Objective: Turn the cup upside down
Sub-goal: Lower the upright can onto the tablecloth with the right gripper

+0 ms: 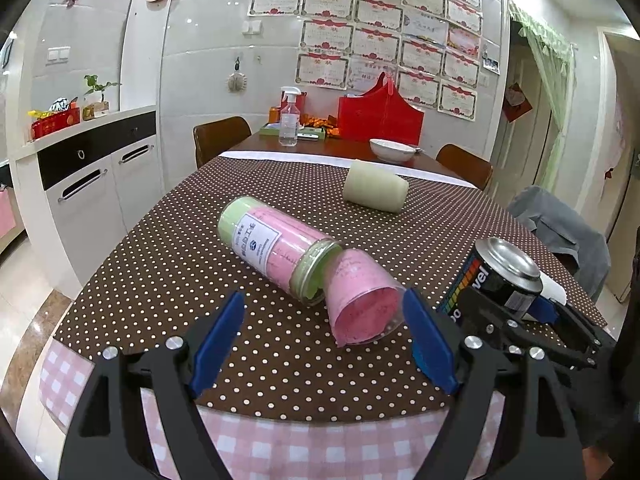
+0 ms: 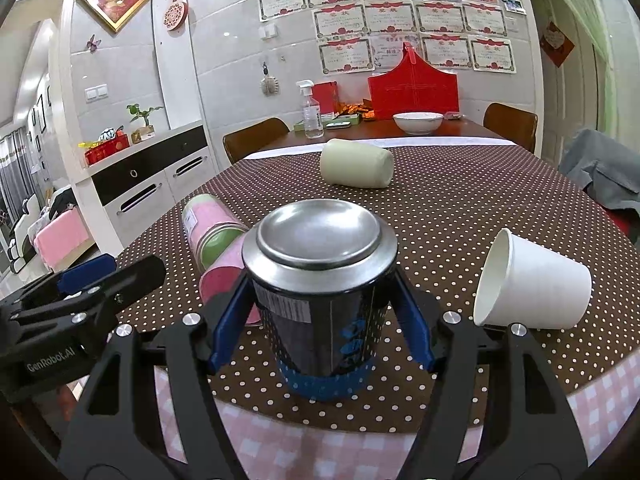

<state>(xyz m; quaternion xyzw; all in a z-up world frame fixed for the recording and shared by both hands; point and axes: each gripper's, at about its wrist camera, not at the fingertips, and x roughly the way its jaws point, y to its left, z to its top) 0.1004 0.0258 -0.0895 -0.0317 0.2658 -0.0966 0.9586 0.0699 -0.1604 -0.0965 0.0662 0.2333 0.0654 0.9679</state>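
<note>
Around your work, a pink-lined clear cup lies on its side on the dotted brown tablecloth, its base touching the mouth of a toppled pink-and-green jar. A cream ribbed cup lies tipped farther back, and a white paper cup lies on its side to the right of your right gripper. At the far end of the table stand a spray bottle, a white bowl and a red bag.

Your left gripper sits low at the near table edge, its 2 blue pads spread wide, the right pad just beside the pink cup's rim. Your right gripper is clamped on the black cup, which stands bottom-up with its shiny metal base on top, the printed wall glossy and tapered.
</note>
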